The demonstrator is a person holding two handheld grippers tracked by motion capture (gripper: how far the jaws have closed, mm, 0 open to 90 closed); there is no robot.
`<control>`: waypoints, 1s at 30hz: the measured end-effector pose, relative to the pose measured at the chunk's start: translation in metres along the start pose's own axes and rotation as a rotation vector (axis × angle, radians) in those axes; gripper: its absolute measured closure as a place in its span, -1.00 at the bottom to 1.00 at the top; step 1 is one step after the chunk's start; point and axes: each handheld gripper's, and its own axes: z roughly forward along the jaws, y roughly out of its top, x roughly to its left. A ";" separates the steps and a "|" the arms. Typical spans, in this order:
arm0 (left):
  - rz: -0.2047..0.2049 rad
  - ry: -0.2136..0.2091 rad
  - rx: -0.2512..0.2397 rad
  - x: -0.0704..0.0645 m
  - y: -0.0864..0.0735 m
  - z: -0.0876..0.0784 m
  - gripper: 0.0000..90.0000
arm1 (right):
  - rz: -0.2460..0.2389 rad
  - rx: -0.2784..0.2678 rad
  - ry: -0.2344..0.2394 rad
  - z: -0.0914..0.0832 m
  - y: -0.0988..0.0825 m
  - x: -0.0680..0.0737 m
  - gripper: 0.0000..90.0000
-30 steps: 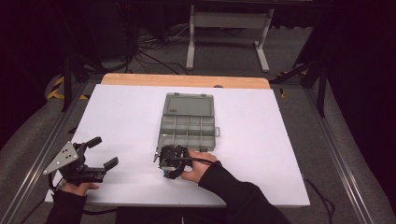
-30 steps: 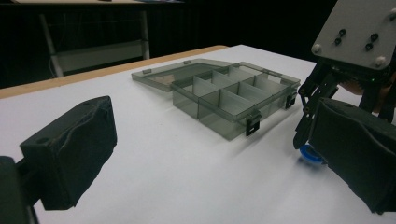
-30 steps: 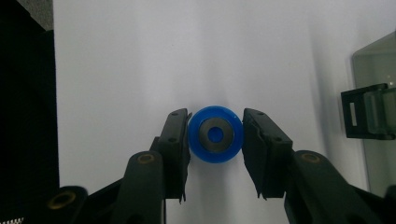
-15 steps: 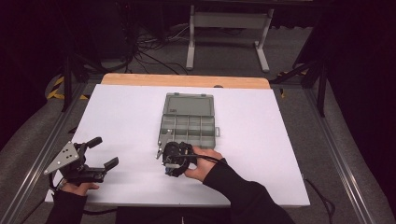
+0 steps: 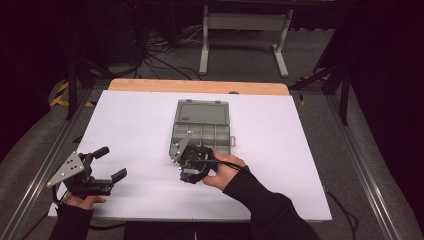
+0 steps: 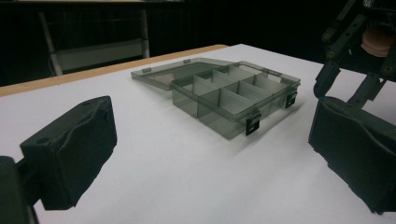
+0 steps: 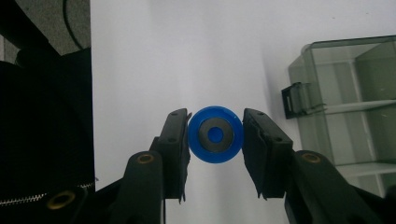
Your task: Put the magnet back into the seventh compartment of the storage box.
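A blue disc [image 7: 215, 134] with a grey ring and blue centre sits between black claw pads. The compartment box [image 5: 201, 131] is smoky translucent grey; the counter [image 5: 130, 125] is white, wood-edged.

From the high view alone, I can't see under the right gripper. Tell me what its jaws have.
Observer: The right gripper is clamped on a round blue piece with a dark ring at its centre, one pad on each side.
Operator: Give me the organizer box's state.
Observer: In the left gripper view the organizer box is empty in every compartment I can see, its lid lying flat open behind it.
Operator: Report the latches.
Observer: Two black latches hang on the box's front wall, undone.
Operator: Check the left gripper.
Observer: The left gripper is wide open with bare white table between the pads.
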 end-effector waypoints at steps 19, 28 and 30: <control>-0.004 -0.001 0.001 0.000 0.000 0.000 -0.97 | 0.064 -0.031 -0.084 -0.031 -0.011 -0.025 0.37; -0.004 0.000 0.001 0.000 0.000 0.000 -0.97 | 0.125 -0.034 -0.119 -0.044 -0.020 -0.043 0.37; -0.004 -0.001 0.001 0.000 0.000 0.000 -0.97 | 0.135 -0.031 -0.125 -0.044 -0.022 -0.048 0.37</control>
